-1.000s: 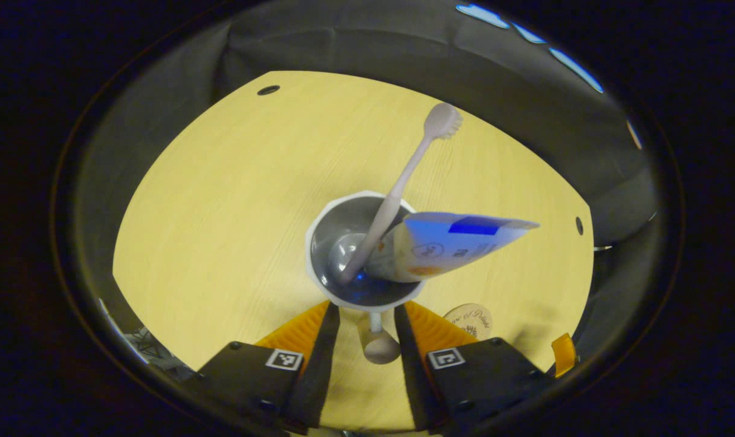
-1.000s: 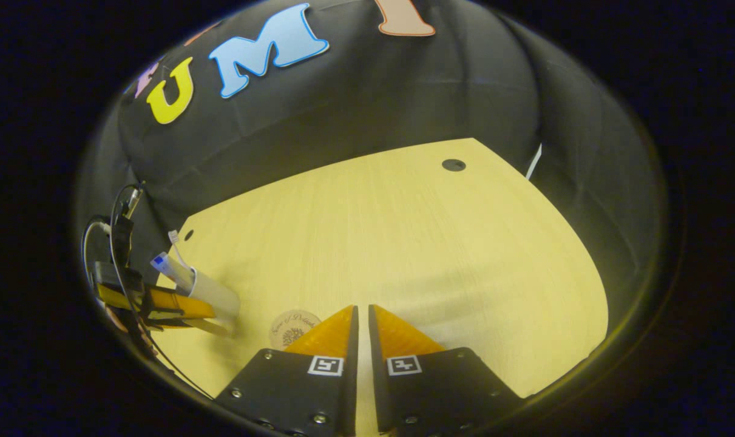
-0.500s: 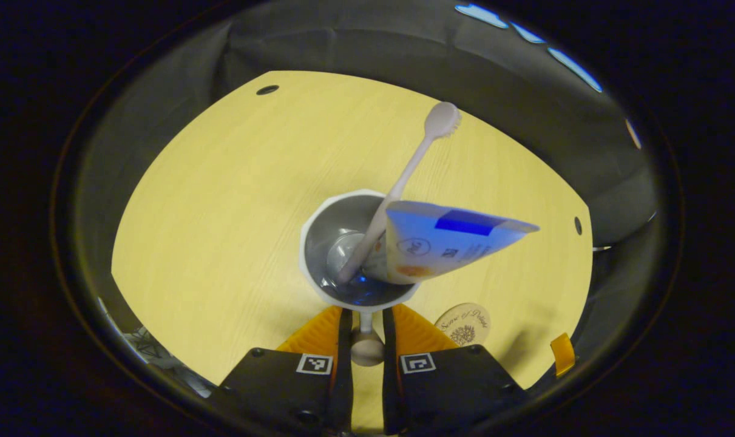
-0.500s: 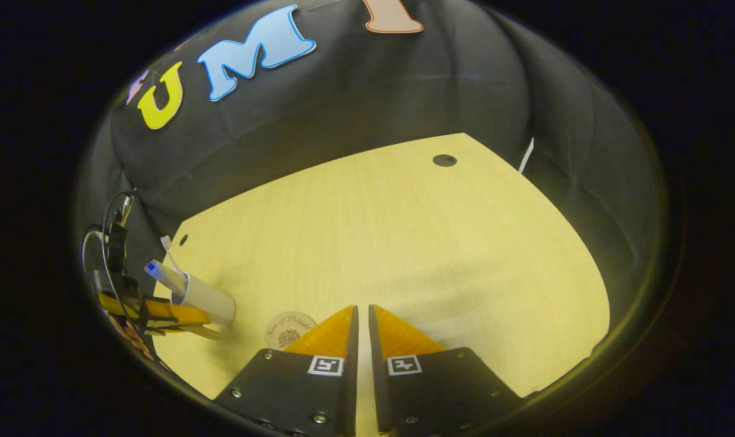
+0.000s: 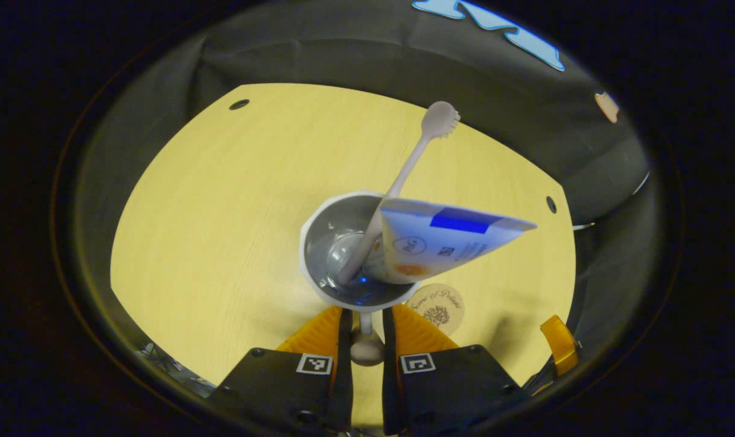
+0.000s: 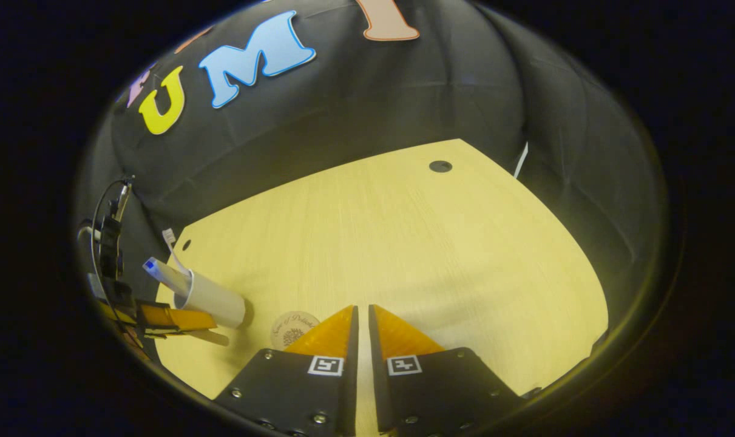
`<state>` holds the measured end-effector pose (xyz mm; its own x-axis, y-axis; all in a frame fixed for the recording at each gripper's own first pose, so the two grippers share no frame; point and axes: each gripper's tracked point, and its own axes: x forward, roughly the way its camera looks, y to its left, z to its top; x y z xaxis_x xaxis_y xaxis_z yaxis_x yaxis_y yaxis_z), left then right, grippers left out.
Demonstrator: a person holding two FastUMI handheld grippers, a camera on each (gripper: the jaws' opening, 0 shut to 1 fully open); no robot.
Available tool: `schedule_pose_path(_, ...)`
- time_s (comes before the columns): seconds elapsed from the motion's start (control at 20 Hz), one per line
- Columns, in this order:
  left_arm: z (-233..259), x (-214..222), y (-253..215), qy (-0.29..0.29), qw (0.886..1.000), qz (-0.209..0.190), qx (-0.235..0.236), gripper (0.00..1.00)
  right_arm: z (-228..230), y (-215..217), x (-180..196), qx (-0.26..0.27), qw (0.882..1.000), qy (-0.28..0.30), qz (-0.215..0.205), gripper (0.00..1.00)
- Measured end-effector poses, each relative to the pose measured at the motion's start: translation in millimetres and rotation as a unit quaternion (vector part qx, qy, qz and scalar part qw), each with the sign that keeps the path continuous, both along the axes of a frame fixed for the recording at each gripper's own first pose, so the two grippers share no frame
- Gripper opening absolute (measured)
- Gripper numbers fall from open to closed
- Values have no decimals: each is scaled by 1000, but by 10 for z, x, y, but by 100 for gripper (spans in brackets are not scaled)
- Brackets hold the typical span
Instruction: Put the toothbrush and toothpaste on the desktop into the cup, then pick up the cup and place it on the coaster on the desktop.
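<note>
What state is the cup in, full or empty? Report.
Loaded. The cup holds the toothbrush and toothpaste, both leaning out over its rim.

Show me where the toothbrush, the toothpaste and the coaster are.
toothbrush (image 5: 438, 119), left gripper view, on its bristle head.
toothpaste (image 5: 449, 240), left gripper view, on the tube's flat body.
coaster (image 5: 439, 306), left gripper view, on its printed top face.

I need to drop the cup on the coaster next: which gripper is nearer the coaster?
Left. The left gripper, shut on the cup handle, sits right beside the coaster. The right gripper is shut, just right of it.
</note>
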<state>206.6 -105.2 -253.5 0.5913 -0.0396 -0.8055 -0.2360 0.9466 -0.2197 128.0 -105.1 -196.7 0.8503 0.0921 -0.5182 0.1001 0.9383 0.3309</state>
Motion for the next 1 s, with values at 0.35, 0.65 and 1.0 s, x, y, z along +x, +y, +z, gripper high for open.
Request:
schedule_pose_path(0.35, -35, -270, -597, 1, 996, -84, 12, 27, 0, -73, -65, 11, 1000, -5, -18, 12)
schedule_pose_path(0.65, -194, -393, -955, 11, 991, -129, 19, 26, -23, -267, -106, 22, 999, -6, -42, 12)
schedule_pose_path(1.0, -375, -448, -1107, 20, 989, -142, 38, 27, -156, -587, -276, 26, 998, 3, -65, 12)
